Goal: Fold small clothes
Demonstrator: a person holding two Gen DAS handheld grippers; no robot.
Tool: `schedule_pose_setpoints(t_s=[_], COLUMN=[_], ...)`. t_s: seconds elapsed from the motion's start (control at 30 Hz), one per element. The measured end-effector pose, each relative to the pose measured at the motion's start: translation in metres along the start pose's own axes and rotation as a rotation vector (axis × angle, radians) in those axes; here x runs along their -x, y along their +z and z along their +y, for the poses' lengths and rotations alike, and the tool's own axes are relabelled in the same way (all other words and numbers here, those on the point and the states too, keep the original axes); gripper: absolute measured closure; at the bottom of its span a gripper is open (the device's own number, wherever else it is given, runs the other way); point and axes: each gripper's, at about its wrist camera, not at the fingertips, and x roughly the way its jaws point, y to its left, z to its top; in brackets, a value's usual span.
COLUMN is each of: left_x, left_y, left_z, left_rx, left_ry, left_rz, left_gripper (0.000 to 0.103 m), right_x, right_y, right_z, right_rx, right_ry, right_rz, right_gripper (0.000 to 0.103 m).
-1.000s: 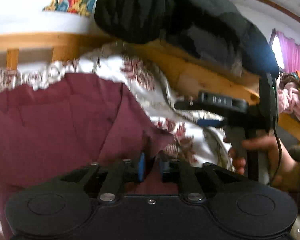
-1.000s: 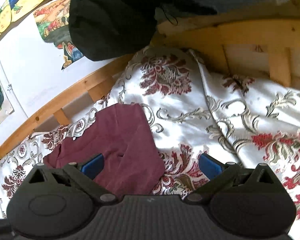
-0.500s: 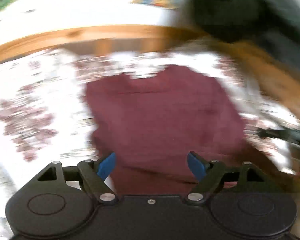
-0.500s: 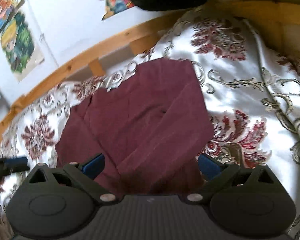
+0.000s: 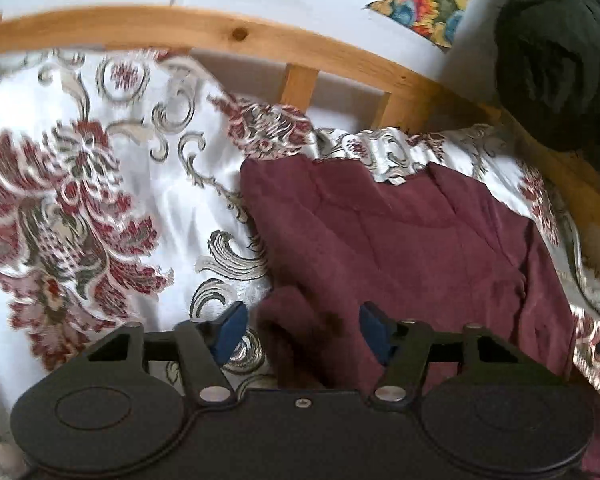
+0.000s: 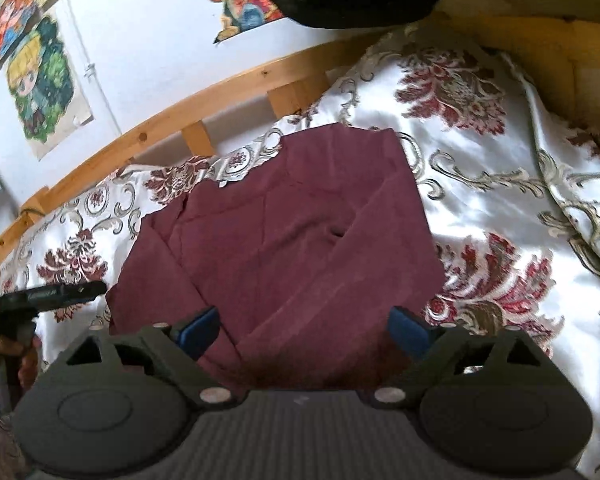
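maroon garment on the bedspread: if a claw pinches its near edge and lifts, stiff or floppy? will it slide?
Probably floppy: the maroon garment lies in soft creases, and its edge bunches between the pads of the closing left claw. Likely light, being thin. It may slide easily, since the bedspread looks glossy and satin-like.

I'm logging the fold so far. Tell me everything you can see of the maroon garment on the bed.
The maroon garment is a plain, soft, matte cloth, partly folded, with its sides turned in over the middle and diagonal creases across it. It lies flat on the floral satin bedspread, its neckline toward the wooden bed rail. A bunched corner sits between the closing pads of the left tool, not yet pinched. The right tool hovers open over its near edge.
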Motion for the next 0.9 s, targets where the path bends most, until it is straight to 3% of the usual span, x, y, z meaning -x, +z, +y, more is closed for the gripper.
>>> schedule_pose_setpoints(t_s=[0.03, 0.07, 0.17, 0.37, 0.53, 0.6, 0.7, 0.73, 0.8, 0.9], left_x=[-0.005, -0.010, -0.010, 0.007, 0.009, 0.007, 0.007, 0.008, 0.010, 0.014], left_y=[0.000, 0.000, -0.004, -0.008, -0.023, -0.025, -0.022, -0.020, -0.017, -0.015], left_z=[0.004, 0.009, 0.018, 0.023, 0.053, 0.058, 0.049, 0.045, 0.040, 0.037], left_rx=[0.018, 0.042, 0.101, 0.239, 0.508, 0.542, 0.466, 0.435, 0.400, 0.380], left_ry=[-0.016, -0.028, -0.037, 0.069, 0.139, 0.140, 0.151, 0.162, 0.177, 0.147], left_rz=[0.016, 0.036, 0.016, -0.036, 0.008, 0.024, 0.007, 0.000, -0.017, -0.060], left_gripper=[0.069, 0.089, 0.095, 0.097, 0.097, 0.096, 0.090, 0.086, 0.064, 0.053], right_x=[-0.002, -0.005, -0.014, -0.028, -0.031, -0.031, -0.030, -0.030, -0.029, -0.026], right_y=[-0.001, -0.002, -0.006, -0.017, -0.020, -0.020, -0.019, -0.019, -0.019, -0.019], right_z=[0.004, 0.008, 0.020, 0.035, 0.032, 0.031, 0.031, 0.031, 0.032, 0.033], right_rx=[0.019, 0.039, 0.098, 0.172, 0.171, 0.166, 0.165, 0.166, 0.170, 0.173], right_ry=[-0.001, 0.000, 0.000, 0.002, -0.017, -0.024, -0.024, -0.023, -0.021, -0.014], right_rz=[0.001, 0.004, 0.027, 0.091, 0.122, 0.126, 0.124, 0.123, 0.121, 0.115], right_gripper=[0.010, 0.010, 0.012, 0.016, 0.017, 0.017, 0.017, 0.017, 0.017, 0.017])
